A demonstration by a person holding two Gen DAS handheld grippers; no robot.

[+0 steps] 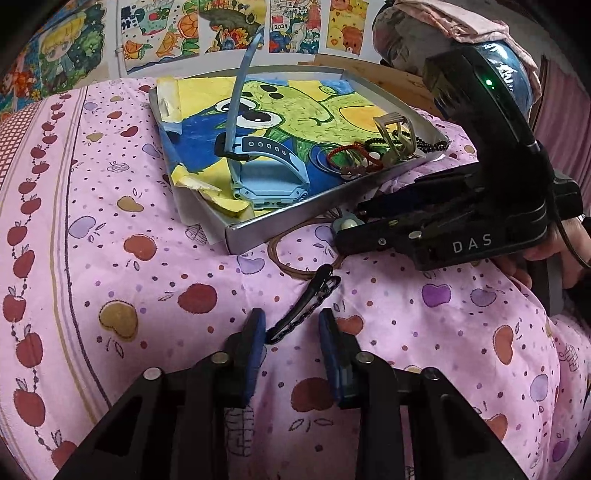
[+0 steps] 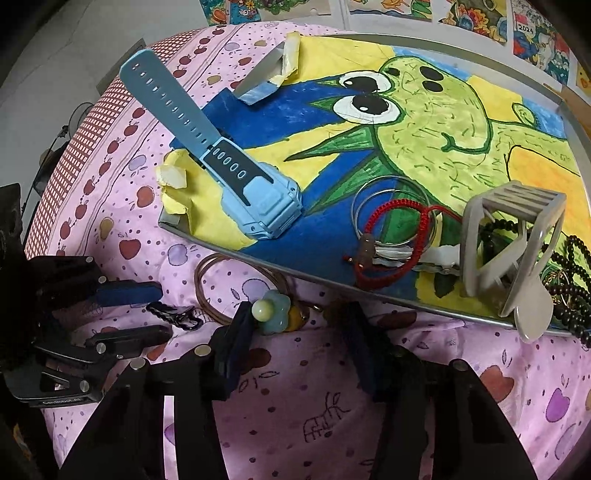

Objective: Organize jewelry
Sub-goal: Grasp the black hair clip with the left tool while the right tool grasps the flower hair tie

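Necklace (image 2: 236, 284) of thin brown cord with pale-blue flower pendant (image 2: 275, 312) lies between spread right gripper (image 2: 295, 325).

Quilted cotton bedspread (image 1: 147, 280); matt metal tray (image 1: 295, 218); glossy plastic hair clip (image 1: 306, 302).

A pink fruit-print quilt (image 1: 110, 258) lies below colourful drawings (image 1: 162, 33) on the wall.

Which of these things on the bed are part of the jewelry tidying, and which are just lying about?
Part of the job:
tray
blue watch
red cord bracelet
dark bead strand
clear bangles
hair claw
black hair clip
flower necklace

Just lying about:
pink quilt
frog drawing lining the tray
wall pictures
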